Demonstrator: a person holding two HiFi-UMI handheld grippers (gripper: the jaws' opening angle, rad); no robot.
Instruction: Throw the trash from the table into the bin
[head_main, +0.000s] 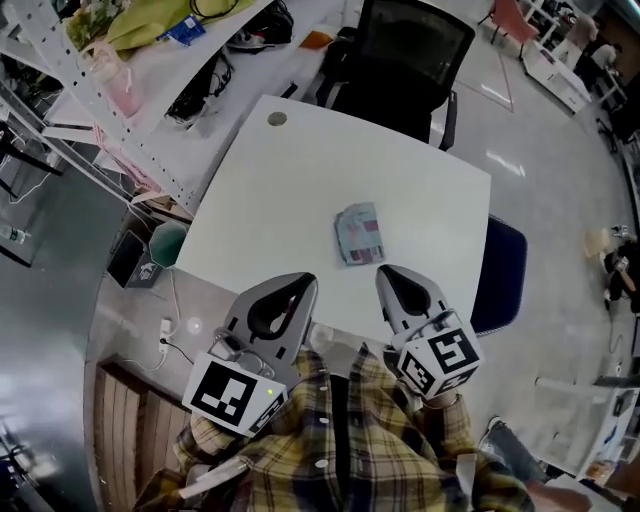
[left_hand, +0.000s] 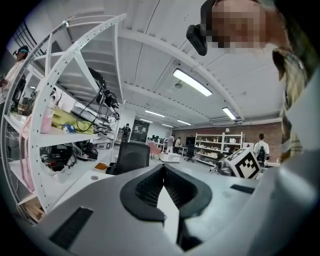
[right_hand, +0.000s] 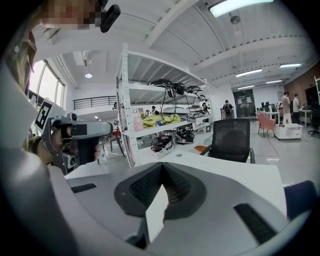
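A crumpled, flat packet of trash (head_main: 358, 234) lies on the white table (head_main: 300, 170), a little right of its middle and towards the near edge. My left gripper (head_main: 303, 283) hovers at the near edge, left of and below the packet, its jaws shut and empty. My right gripper (head_main: 384, 272) is just below the packet, also shut on nothing. In the left gripper view the left gripper (left_hand: 164, 167) has its tips meeting. The right gripper (right_hand: 162, 167) shows the same in the right gripper view. The packet is hidden in both gripper views. A round green bin (head_main: 167, 241) stands on the floor left of the table.
A black office chair (head_main: 415, 50) stands at the table's far side and a blue chair (head_main: 505, 270) at its right. A white shelving rack (head_main: 130, 70) full of cables and bags runs along the left. A power strip (head_main: 165, 335) lies on the floor.
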